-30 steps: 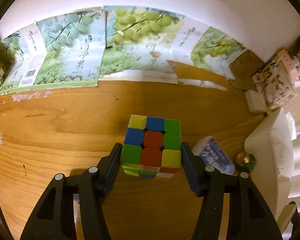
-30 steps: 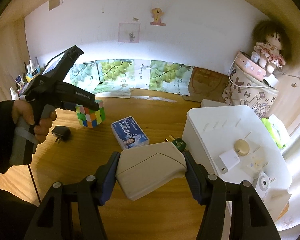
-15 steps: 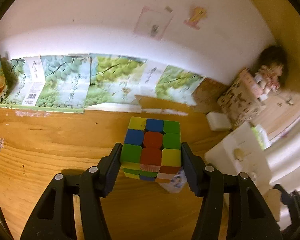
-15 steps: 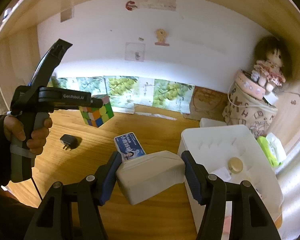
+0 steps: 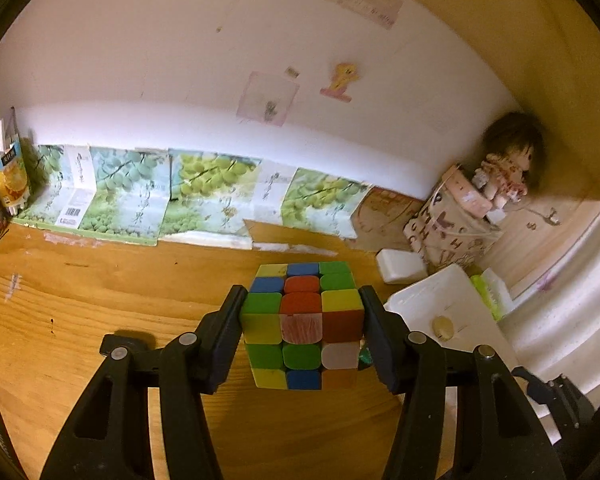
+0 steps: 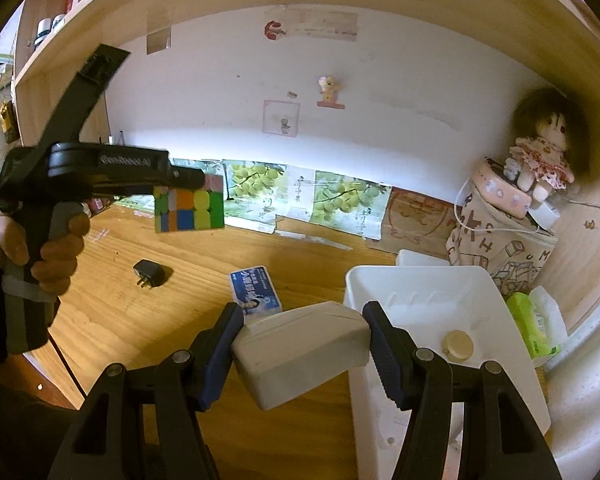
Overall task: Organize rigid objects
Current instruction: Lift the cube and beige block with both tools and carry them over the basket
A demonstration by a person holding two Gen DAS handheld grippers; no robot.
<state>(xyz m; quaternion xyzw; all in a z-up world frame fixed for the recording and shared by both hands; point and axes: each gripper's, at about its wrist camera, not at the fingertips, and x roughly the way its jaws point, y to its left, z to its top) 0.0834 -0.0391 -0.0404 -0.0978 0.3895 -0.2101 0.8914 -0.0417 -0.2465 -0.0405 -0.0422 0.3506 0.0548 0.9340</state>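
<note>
A: What is your left hand-held gripper (image 5: 302,320) holding?

B: Your left hand-held gripper is clamped on a multicoloured puzzle cube (image 5: 302,322), both pads pressing its sides. You hold it in the air above the wooden surface (image 5: 100,300).

A: And the right one?

B: Your right hand-held gripper (image 6: 302,350) is clamped on a white wedge-shaped block (image 6: 300,350), lifted just left of a white bin (image 6: 420,284). A round beige disc (image 6: 457,344) lies inside that bin.

A: What lies on the surface?

B: 1 blue box (image 6: 256,290) and 1 black plug adapter (image 6: 149,274), well apart from each other.
</note>
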